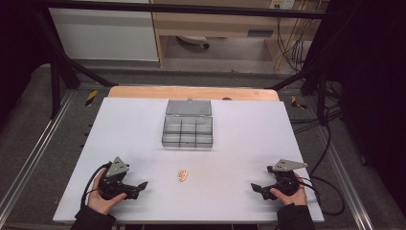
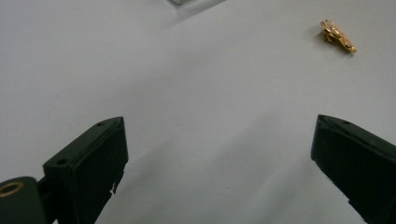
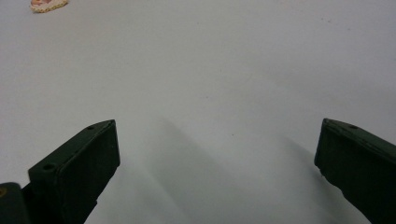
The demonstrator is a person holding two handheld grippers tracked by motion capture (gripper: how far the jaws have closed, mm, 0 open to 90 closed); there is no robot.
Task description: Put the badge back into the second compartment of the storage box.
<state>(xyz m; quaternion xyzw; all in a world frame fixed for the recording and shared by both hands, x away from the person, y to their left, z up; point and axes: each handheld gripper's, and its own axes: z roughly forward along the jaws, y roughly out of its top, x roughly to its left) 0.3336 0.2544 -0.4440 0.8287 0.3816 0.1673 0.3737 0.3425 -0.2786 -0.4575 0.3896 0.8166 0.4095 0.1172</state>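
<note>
the white table (image 1: 143, 129) lies bare between the left gripper (image 1: 139, 188) at near left and the right gripper (image 1: 257, 188) at near right, save for a small gold clip (image 1: 183, 175) lying between them. the one bulky obstacle is the open grey compartment box (image 1: 187, 130), standing farther back at the middle, well apart from both, with free room on either side of it.
</note>
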